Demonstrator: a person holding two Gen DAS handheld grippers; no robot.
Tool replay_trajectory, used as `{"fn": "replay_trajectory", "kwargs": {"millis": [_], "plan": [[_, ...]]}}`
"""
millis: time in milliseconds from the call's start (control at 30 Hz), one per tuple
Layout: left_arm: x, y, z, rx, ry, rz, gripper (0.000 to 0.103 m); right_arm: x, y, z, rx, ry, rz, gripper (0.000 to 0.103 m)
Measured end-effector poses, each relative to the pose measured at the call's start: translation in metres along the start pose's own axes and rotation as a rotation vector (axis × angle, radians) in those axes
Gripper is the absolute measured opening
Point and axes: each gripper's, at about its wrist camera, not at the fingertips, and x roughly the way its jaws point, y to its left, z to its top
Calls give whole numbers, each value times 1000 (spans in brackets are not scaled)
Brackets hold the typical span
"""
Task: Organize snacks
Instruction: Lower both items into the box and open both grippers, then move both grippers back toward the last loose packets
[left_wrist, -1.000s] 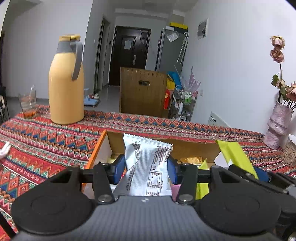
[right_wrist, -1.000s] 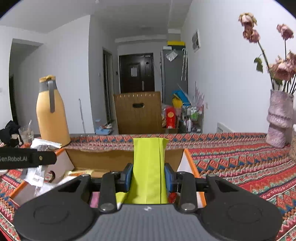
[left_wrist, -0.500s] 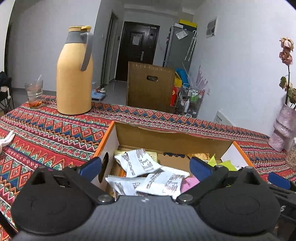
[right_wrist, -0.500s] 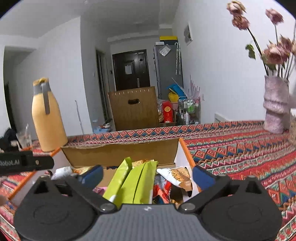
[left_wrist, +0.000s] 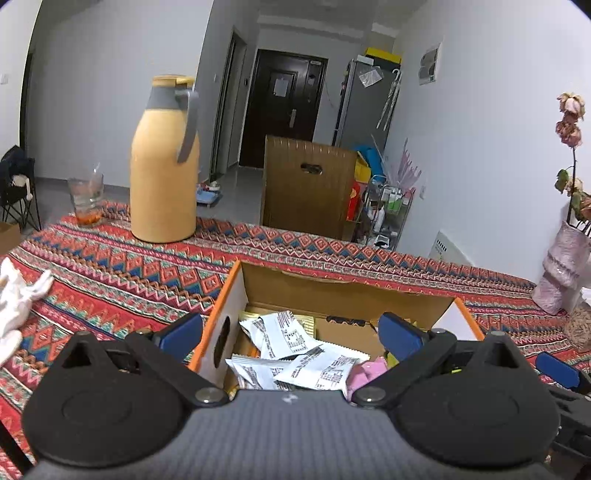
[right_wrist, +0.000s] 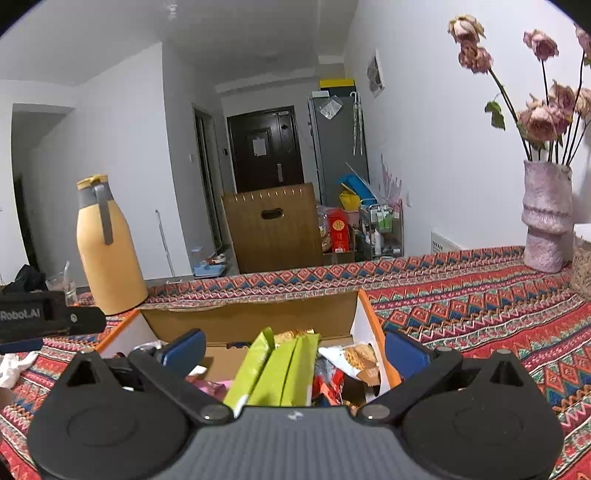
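An open cardboard box (left_wrist: 347, 291) with orange-edged white walls sits on the patterned tablecloth; it also shows in the right wrist view (right_wrist: 258, 317). Several white snack packets (left_wrist: 291, 350) and a pink packet (left_wrist: 365, 373) lie in its left part. Green packets (right_wrist: 284, 369), an orange-print packet (right_wrist: 358, 360) and red wrappers (right_wrist: 328, 386) lie in its right part. My left gripper (left_wrist: 291, 334) is open and empty above the white packets. My right gripper (right_wrist: 293, 349) is open and empty above the green packets.
A tall yellow thermos (left_wrist: 164, 166) and a glass (left_wrist: 85, 199) stand at the table's far left. A pink vase with dried roses (right_wrist: 546, 214) stands at the far right, a jar (right_wrist: 581, 262) beside it. A white cloth (left_wrist: 18, 306) lies at left.
Both grippers opened and let go: the white packet and the green packet dropped into the box. Both grippers have since drawn back and up a little.
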Motion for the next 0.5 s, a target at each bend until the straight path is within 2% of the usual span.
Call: {"fn": "replay_trajectory", "kwargs": {"millis": [233,500], "plan": [[-29,8,-2,27,7,-16,103,-31,16,-6,-35,45,16,103],[-46,29,-31,55,75,-22,103,-59,42,-44,-83,160,33,103]]}}
